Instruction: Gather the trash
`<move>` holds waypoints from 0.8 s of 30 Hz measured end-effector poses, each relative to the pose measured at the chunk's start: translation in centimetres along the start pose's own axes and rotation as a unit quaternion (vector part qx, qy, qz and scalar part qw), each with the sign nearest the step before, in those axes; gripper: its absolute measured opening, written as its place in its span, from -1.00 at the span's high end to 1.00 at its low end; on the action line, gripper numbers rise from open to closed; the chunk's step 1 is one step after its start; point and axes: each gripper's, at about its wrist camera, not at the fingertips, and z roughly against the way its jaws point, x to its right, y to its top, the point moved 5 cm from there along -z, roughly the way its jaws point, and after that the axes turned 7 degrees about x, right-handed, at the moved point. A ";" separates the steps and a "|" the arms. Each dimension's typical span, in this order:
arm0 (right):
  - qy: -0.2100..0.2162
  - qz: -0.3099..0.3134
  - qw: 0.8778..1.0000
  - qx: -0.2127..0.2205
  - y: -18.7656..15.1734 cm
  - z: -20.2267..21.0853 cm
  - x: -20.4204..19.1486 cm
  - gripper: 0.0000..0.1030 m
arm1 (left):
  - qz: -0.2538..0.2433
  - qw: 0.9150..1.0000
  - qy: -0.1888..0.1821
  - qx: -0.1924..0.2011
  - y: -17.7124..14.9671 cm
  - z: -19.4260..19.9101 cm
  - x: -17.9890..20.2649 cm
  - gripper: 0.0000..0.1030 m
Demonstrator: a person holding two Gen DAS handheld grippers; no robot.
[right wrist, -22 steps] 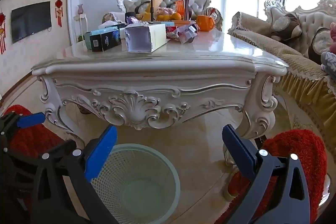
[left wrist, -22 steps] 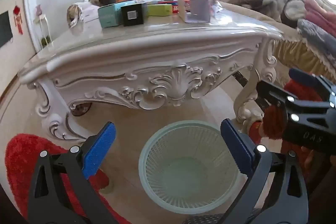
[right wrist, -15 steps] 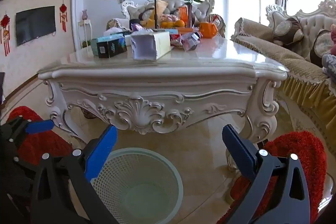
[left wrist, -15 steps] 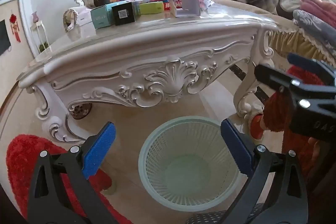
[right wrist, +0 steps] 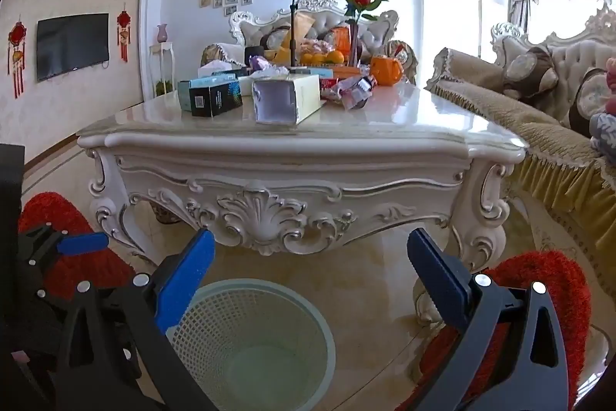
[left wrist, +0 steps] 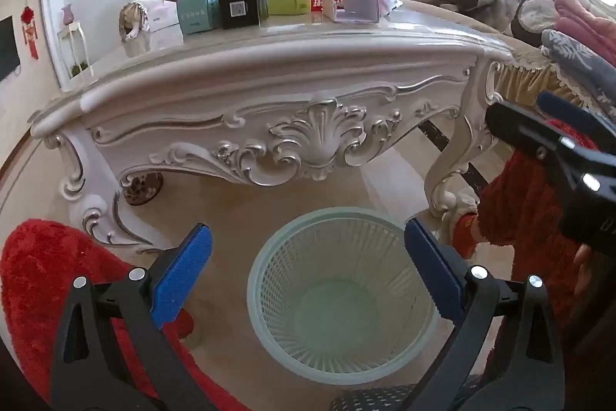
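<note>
A pale green mesh waste basket [left wrist: 340, 299] stands empty on the floor in front of the ornate white table [left wrist: 269, 72]; it also shows in the right wrist view [right wrist: 250, 341]. My left gripper [left wrist: 308, 264] is open and empty above the basket. My right gripper [right wrist: 312, 268] is open and empty, above the basket's right side, facing the table [right wrist: 300, 145]. On the table lie an open-ended white box [right wrist: 287, 99], a black box [right wrist: 215, 99], a teal box [left wrist: 198, 11], a green box [left wrist: 288, 4] and crumpled wrappers [right wrist: 354, 87].
Red fluffy rugs [left wrist: 42, 280] [right wrist: 539, 299] lie on the floor either side of the basket. A sofa with cushions [right wrist: 539, 95] runs along the right. Oranges, an orange mug [right wrist: 387, 72], a rose vase [right wrist: 356, 26] and a phone stand [right wrist: 292, 26] stand at the table's far end.
Both grippers have risen and tilted up a little; the tabletop shows more fully and sits lower in the right wrist view. Both stay open and empty.
</note>
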 end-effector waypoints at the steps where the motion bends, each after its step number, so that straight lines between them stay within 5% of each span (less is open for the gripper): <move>1: 0.001 0.000 1.000 0.006 0.1 0.2 0.0 -0.87 | -0.003 1.000 -0.001 -0.001 0.0 0.0 0.1 -0.88; 8: 0.004 -0.012 1.000 0.004 0.1 -0.1 0.4 -0.87 | -0.021 1.000 -0.013 -0.005 -0.4 0.1 0.8 -0.88; 24: 0.015 0.005 1.000 -0.007 -0.4 -0.3 -0.2 -0.87 | 0.029 1.000 -0.006 0.001 -0.2 0.3 -1.1 -0.88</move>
